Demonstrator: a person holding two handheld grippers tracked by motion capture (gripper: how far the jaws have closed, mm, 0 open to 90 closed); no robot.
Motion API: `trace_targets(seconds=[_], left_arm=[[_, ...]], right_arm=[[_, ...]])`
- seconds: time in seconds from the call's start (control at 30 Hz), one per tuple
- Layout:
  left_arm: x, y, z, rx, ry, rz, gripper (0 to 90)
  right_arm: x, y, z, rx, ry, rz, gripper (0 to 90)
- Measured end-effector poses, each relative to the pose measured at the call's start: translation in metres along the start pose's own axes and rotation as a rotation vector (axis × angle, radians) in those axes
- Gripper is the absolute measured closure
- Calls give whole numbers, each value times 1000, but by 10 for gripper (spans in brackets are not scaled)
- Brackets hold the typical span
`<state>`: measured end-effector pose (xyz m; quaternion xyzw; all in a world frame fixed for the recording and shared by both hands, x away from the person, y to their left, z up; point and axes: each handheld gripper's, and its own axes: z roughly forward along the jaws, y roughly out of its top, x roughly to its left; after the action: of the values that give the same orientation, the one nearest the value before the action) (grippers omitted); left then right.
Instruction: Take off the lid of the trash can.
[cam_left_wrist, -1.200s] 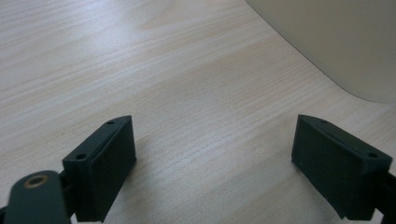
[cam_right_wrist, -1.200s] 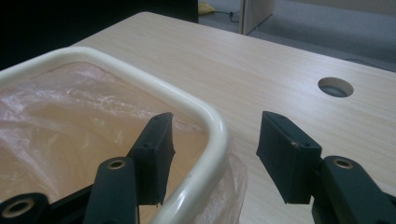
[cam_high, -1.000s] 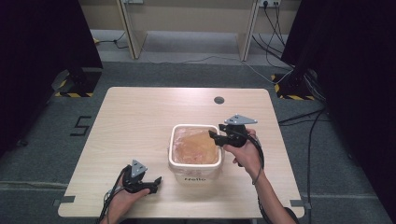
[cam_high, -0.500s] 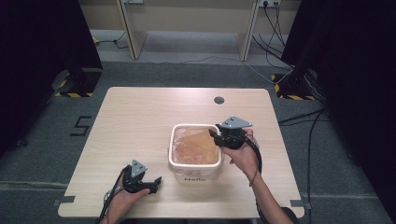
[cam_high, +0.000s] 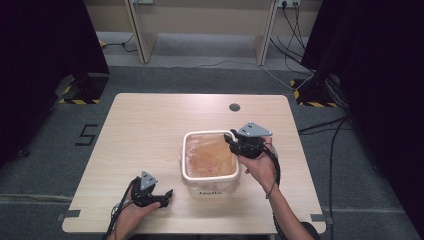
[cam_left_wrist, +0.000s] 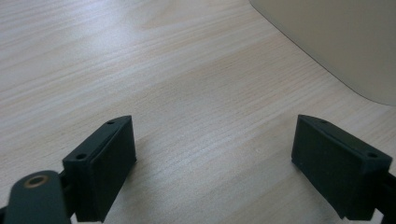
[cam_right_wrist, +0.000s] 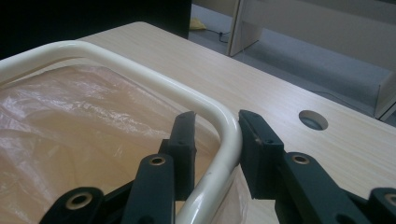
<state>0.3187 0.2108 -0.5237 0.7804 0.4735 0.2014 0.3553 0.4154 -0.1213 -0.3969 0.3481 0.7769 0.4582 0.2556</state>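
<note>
A cream plastic bin (cam_high: 210, 185) with rounded corners and a thick, glossy tubular rim is seen on the pale wood-grain surface (cam_high: 150, 130), toward its near right part. It is lined with a thin, crinkled, translucent orange-pink bag (cam_high: 210, 155), and dark lettering is printed on its near wall.

The right tongs (cam_right_wrist: 217, 135) have just been closing and are clamped on the rim at the bin's far right corner, 1 jaw inside, 1 outside. The left tongs (cam_left_wrist: 212, 154) are held apart, nothing between them, low over the surface just left of the bin.
</note>
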Motion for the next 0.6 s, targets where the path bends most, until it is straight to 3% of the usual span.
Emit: trace_targets(seconds=[0.5,0.6], left_arm=[[0,0,0,0,0,0,127],[0,0,0,0,0,0,127]], right_arm=[[-8,10,-11,-60,-9,21,682],[-14,10,-16,-76,-5,47,683]])
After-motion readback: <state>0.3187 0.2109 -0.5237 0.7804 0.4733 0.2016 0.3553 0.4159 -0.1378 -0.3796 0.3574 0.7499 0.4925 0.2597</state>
